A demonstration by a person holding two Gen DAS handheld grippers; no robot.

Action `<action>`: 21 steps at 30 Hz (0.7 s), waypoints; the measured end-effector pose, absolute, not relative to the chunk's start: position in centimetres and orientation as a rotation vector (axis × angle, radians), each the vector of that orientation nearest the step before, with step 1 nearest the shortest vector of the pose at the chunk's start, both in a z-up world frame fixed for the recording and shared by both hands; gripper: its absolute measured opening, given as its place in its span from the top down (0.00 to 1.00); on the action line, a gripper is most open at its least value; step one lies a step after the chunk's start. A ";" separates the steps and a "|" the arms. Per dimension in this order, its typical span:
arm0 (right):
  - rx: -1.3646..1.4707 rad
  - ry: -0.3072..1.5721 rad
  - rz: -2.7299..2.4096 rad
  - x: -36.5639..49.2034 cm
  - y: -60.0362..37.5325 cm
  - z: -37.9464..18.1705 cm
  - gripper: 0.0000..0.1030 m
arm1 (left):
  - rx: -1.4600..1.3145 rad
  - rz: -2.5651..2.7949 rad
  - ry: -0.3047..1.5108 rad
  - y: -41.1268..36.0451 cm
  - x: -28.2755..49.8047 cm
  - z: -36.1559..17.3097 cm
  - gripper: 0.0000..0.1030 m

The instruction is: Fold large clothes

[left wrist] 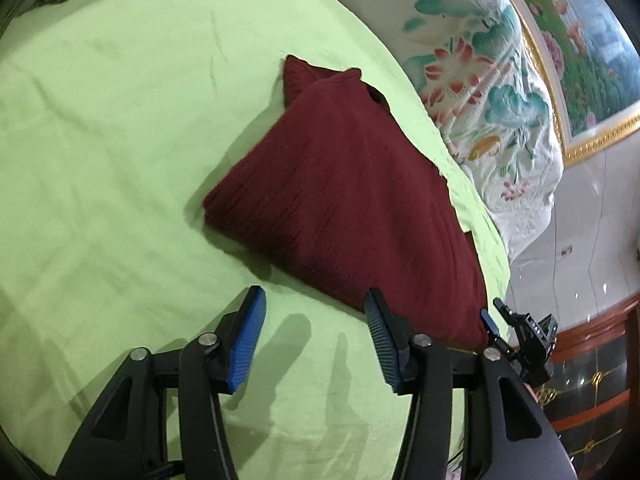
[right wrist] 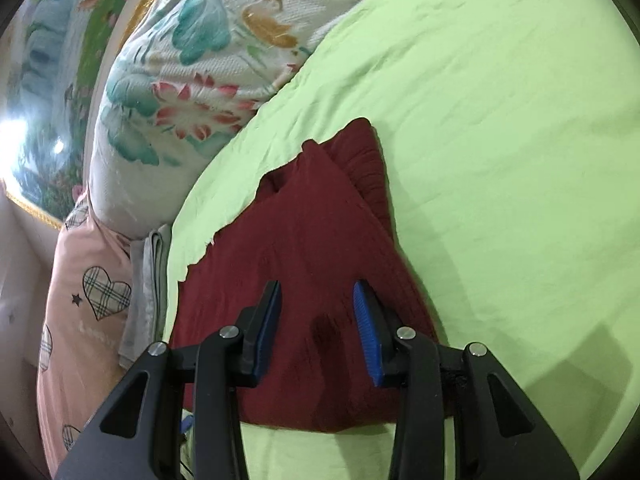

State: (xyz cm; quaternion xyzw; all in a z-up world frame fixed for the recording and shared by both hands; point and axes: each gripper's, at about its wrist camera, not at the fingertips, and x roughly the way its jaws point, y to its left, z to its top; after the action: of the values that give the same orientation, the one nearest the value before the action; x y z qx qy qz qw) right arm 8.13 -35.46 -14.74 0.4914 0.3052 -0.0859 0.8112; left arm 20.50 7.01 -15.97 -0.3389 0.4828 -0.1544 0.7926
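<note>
A dark red garment (left wrist: 340,196) lay folded into a thick bundle on a light green sheet (left wrist: 120,140), close to the sheet's edge, where a floral quilt (left wrist: 492,80) was heaped beside it. In the left wrist view, the ribbed neck of the garment pointed away from the camera, and the folded body spread wider toward the near side. The left gripper (left wrist: 314,308) hung above the bare sheet at the garment's near corner, its blue-padded jaws spread well apart with nothing between them; its right finger (left wrist: 380,336) stood just at the garment's near edge, but whether it touched the cloth could not be told. Part of the other tool showed at the garment's far corner in that view.

In the right wrist view, the right gripper (right wrist: 316,304) was poised over the garment (right wrist: 304,220), jaws partly apart, with red cloth seen in the gap beneath them. Its pads (right wrist: 366,328) did not pinch any fold that the view made plain, and the fingers cast a dark shadow on the fabric between them. To the left of the sheet (right wrist: 500,120) lay the quilt (right wrist: 192,80), a pink pillow (right wrist: 92,300) printed with plaid hearts, and a strip of grey cloth (right wrist: 148,280) tucked along the edge. A framed painting (left wrist: 580,40) with a gold border hung on the wall behind the quilt.
</note>
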 end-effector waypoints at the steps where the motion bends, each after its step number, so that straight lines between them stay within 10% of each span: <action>1: 1.021 0.657 -0.189 8.4 -35.0 -14.2 0.62 | -0.744 -0.327 1.033 7.0 20.5 -16.0 0.42; 12: 0.937 0.647 -0.009 11.4 -28.6 -11.0 0.57 | -0.803 -0.211 0.922 5.3 24.3 -16.2 0.22; 21: 0.893 0.714 0.076 16.0 -26.6 -12.1 0.57 | -0.792 -0.178 0.911 5.3 26.8 -16.3 0.43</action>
State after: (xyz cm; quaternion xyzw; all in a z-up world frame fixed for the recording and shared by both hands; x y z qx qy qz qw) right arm 16.00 -26.56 -12.14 0.4224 0.3378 0.0360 0.8403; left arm 26.82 5.32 -16.30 -0.3717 0.4277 -0.0835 0.8197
